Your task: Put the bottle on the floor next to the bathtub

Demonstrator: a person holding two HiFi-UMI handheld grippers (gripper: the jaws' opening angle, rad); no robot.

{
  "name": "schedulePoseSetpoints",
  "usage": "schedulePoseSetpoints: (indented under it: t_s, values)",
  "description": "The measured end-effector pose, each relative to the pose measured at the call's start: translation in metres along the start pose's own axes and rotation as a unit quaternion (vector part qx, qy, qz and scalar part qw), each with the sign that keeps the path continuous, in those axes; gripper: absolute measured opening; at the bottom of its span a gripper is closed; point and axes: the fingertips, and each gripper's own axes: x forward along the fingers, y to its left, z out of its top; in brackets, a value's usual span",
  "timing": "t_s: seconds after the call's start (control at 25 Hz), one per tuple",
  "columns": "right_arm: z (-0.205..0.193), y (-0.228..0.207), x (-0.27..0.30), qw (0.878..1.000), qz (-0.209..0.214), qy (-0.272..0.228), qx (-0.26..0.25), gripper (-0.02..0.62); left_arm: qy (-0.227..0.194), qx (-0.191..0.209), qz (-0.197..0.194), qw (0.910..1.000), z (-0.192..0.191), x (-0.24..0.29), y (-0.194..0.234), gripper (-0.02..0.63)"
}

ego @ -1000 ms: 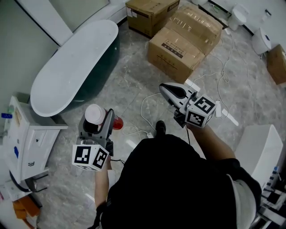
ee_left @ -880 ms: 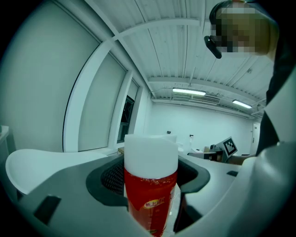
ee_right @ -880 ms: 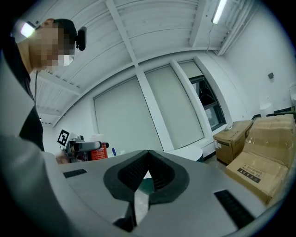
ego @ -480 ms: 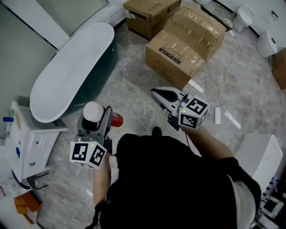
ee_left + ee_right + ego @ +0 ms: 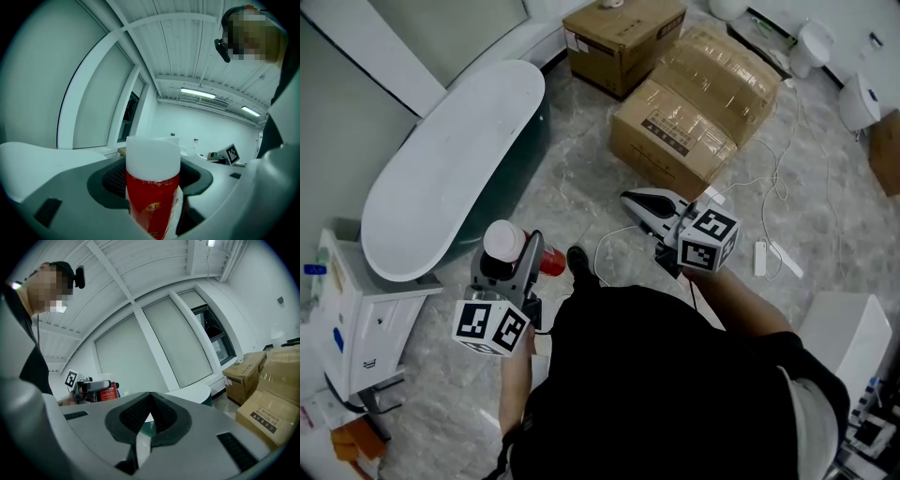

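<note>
Grasping the red bottle in the left hand-held gripper, above the floor just right of the bathtub's near end, with the right hand-held gripper clenched empty farther right.

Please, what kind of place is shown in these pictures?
Probably a bathroom showroom or storeroom: a freestanding bathtub stands on the stone-look floor, taped cardboard boxes sit near it, and what look like toilets stand beyond.
</note>
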Motion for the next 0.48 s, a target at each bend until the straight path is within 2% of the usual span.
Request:
schedulePoseSetpoints:
  t_s: [0.32, 0.48]
  values:
    - [0.045, -0.02, 0.124, 1.0, -0.009, -0.01, -0.016, 0.028, -0.001, 0.034, -0.026, 0.9991, 0.048, 0.051, 0.109, 0.296]
    - [0.06, -0.034, 0.166, 0.999, -0.024, -0.017, -0.016, 0.028, -0.004, 0.046, -0.039, 0.9981, 0.067, 0.07, 0.15, 0.296]
